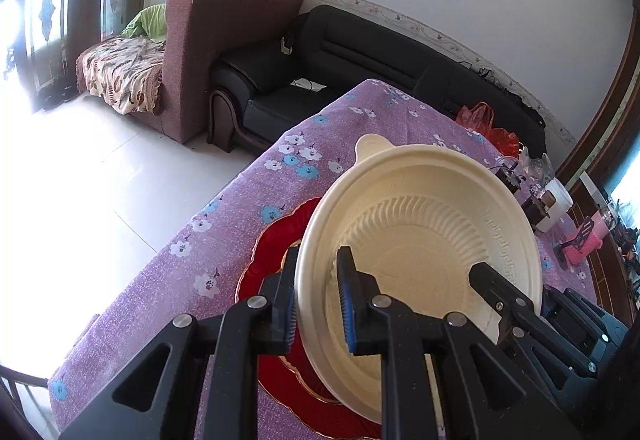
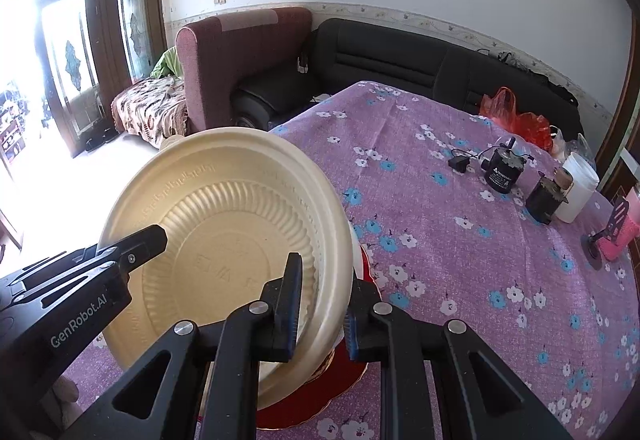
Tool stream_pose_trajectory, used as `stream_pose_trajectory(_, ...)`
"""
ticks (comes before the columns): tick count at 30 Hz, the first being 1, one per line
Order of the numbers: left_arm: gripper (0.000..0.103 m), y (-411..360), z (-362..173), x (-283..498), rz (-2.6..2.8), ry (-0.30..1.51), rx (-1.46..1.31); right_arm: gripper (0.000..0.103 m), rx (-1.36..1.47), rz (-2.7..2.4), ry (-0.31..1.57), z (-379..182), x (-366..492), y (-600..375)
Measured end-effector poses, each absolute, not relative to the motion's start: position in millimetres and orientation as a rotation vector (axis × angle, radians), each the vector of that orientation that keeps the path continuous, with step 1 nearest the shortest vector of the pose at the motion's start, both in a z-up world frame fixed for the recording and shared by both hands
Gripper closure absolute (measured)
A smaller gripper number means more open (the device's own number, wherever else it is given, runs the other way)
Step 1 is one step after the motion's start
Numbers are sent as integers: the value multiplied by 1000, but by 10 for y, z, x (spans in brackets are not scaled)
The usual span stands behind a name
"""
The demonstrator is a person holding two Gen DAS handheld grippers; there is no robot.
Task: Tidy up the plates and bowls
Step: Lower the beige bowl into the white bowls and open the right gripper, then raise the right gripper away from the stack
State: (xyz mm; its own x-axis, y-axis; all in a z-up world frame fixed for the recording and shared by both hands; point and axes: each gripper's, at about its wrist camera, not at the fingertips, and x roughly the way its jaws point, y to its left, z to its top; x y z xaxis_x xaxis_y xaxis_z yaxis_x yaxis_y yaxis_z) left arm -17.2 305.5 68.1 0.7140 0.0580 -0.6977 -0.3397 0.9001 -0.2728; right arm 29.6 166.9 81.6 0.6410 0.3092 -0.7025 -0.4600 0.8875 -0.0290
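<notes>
We find both the left gripper (image 1: 318, 304) and the right gripper (image 2: 320, 310) clamped on opposite rims of the cream bowl (image 1: 420, 224), held tilted above the red plate (image 1: 276, 240); level it before lowering centrally.

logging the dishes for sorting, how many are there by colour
cream bowl: 1, its rim clamped by the left hand-held gripper and the right hand-held gripper
red plate: 1, under the bowl
total: 2
</notes>
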Motion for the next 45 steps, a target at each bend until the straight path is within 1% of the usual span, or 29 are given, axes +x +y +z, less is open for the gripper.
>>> stream_pose_trajectory(5,86,3076,651,-159,234,755,-415,83,-228,440,762,772,317,1735)
stream_pose_trajectory(8,81,3108,674,-185,243,745,-419,83,-229,439,754,764,317,1742)
stream_pose_trajectory(9,74,3119,694,-199,249,739,-422,83,-227,438,747,767,311,1739)
stream_pose_trajectory(10,62,3145,714,-221,255,729,-426,83,-225,439,739,776,299,1743)
stream_pose_trajectory(11,56,3155,740,-247,261,715,-429,81,-220,443,736,781,293,1739)
stream_pose_trajectory(12,47,3166,766,-272,268,702,-431,74,-212,445,733,787,289,1733)
stream_pose_trajectory(13,43,3168,796,-295,277,688,-430,71,-203,447,729,797,282,1727)
stream_pose_trajectory(14,43,3170,826,-323,285,675,-425,66,-194,451,725,808,272,1723)
stream_pose_trajectory(16,40,3164,874,-344,283,665,-419,63,-186,457,709,838,242,1722)
stream_pose_trajectory(17,38,3154,890,-357,280,662,-418,59,-186,454,698,857,223,1725)
stream_pose_trajectory(18,36,3145,910,-368,277,659,-418,49,-186,453,687,878,204,1725)
stream_pose_trajectory(20,35,3123,945,-400,276,649,-413,40,-184,457,664,930,158,1726)
stream_pose_trajectory(24,34,3078,1011,-493,285,623,-404,39,-191,449,620,1043,64,1690)
stream_pose_trajectory(29,21,2967,1168,-678,352,545,-351,32,-151,440,586,1156,-80,1511)
stream_pose_trajectory(31,11,2903,1247,-780,400,495,-321,32,-130,437,582,1174,-126,1420)
stream_pose_trajectory(37,0,2605,1483,-1017,501,360,-197,31,-74,422,594,1129,-239,1168)
stream_pose_trajectory(41,0,2397,1566,-1089,497,322,-142,30,-50,411,601,1101,-300,1006)
stream_pose_trajectory(45,0,2232,1584,-1084,477,326,-113,28,-24,407,610,1080,-343,854)
